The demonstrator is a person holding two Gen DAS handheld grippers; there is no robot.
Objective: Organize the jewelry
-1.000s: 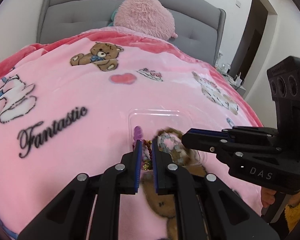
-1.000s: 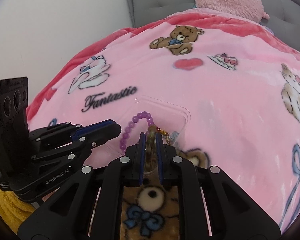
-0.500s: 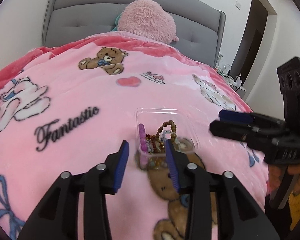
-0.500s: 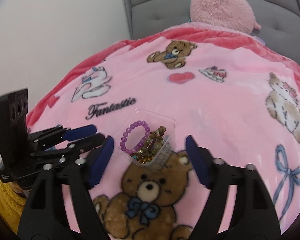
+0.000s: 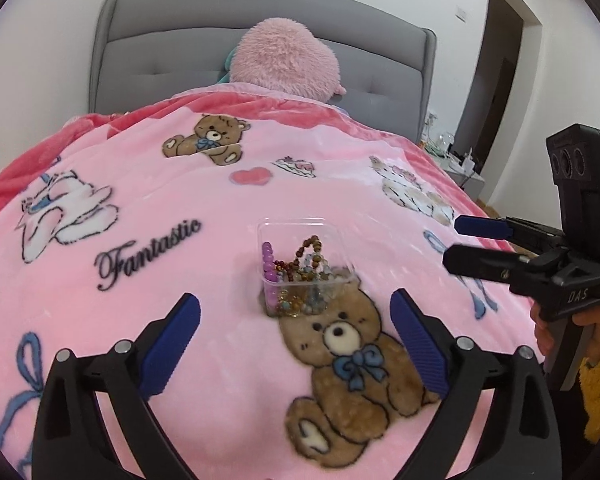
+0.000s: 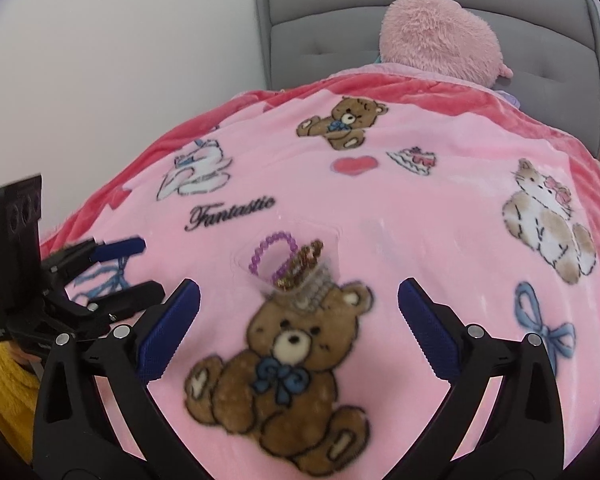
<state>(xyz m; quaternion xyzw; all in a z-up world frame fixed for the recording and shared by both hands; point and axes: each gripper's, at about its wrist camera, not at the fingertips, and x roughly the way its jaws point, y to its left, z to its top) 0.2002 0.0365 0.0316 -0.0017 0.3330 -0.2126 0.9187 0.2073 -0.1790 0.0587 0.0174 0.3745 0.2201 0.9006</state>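
Two wrist views over the bed.
Both face the headboard [image 5: 260,40]; each shows the clear box [image 5: 300,268] [image 6: 288,268] nearby.

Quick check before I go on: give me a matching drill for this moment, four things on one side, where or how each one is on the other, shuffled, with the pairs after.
Things:
1. clear box
2. purple bracelet
3. pink plush pillow
4. left gripper

Place or state:
A. against the grey headboard
B. standing on the pink blanket, at the printed bear's head
C. jaws wide apart, holding nothing
D. inside the box, leaning out over its rim

Pairs: 1-B, 2-D, 3-A, 4-C
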